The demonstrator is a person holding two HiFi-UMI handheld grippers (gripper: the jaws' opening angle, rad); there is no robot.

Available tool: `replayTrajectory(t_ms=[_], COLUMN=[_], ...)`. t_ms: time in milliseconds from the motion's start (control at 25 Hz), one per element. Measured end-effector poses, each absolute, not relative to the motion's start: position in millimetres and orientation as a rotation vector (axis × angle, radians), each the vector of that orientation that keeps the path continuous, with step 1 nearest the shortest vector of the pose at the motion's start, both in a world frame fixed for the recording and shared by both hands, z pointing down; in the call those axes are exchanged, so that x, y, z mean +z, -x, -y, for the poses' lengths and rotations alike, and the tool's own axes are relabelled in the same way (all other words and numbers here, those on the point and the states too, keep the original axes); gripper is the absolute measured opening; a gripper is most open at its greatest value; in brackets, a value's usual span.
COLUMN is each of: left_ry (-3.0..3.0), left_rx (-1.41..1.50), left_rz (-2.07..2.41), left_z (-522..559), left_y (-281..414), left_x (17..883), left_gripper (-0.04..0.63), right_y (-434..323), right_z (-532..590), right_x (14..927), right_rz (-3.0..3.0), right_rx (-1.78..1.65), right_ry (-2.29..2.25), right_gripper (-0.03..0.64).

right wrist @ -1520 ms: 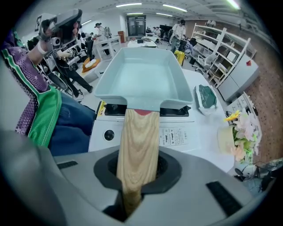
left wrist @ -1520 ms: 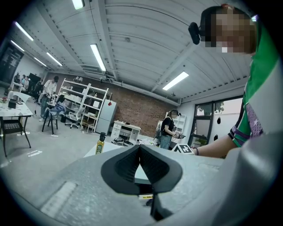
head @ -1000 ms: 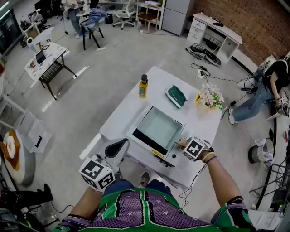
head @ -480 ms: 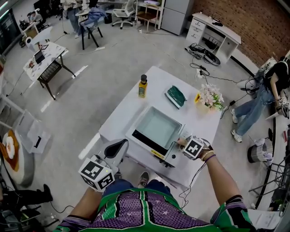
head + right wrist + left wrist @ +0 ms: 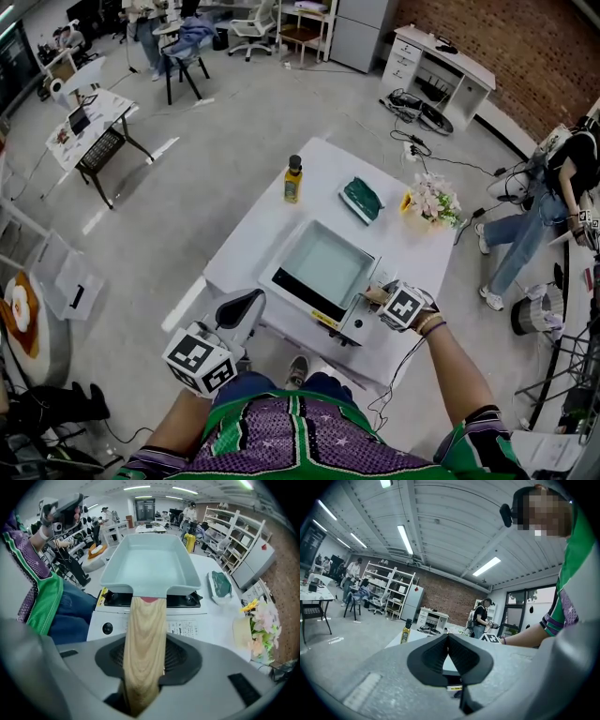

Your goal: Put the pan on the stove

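Pulling back crookedly could drag askew the pan point(image 5: 150, 559), seated on the stove point(image 5: 187, 626) at twelve o'clock of the right gripper point(image 5: 149, 660), whose jaws have just been opening round its wooden handle point(image 5: 145, 630); left gripper point(image 5: 448, 654) closed, empty.

Person wearing green jersey point(image 5: 234, 441), purple star-patterned panel running down front, striped cuff point(image 5: 483, 419) edging short sleeve. Blue jeans point(image 5: 253, 382) showing below hem, shoe point(image 5: 298, 367) peeking out beneath. Bands point(image 5: 431, 324) circling right wrist. Left gripper point(image 5: 251, 300) and right gripper point(image 5: 377, 294) showing grey shells and black ribbed pads, each carrying white cube point(image 5: 200, 359) with black square markers. Thin black cable point(image 5: 405, 370) hanging off right one.
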State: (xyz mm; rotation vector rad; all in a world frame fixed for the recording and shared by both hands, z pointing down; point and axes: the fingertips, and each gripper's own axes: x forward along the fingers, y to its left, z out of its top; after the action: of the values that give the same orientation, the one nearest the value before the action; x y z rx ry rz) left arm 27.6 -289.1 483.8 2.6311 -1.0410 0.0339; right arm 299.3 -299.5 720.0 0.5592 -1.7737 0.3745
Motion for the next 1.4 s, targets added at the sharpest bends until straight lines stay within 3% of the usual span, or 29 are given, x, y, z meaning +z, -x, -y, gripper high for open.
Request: replayTrajectory(t_ms=[480, 1400], left_ry=[-2.648, -2.711], left_rx=[0.037, 0.021], left_rz=[0.983, 0.855], left_z=[283.3, 277.5], left_y=[-36.8, -53.1], left_x=[481.3, 468.7], left_gripper=[0.017, 0.017], right_y=[-307.2, -337.3], right_z=[291.6, 275.4], right_x=[712.2, 658.4], right_rz=[1.817, 1.816], right_rx=[0.407, 0.365], right_ry=[-0.596, -0.773], right_gripper=[0.232, 0.235])
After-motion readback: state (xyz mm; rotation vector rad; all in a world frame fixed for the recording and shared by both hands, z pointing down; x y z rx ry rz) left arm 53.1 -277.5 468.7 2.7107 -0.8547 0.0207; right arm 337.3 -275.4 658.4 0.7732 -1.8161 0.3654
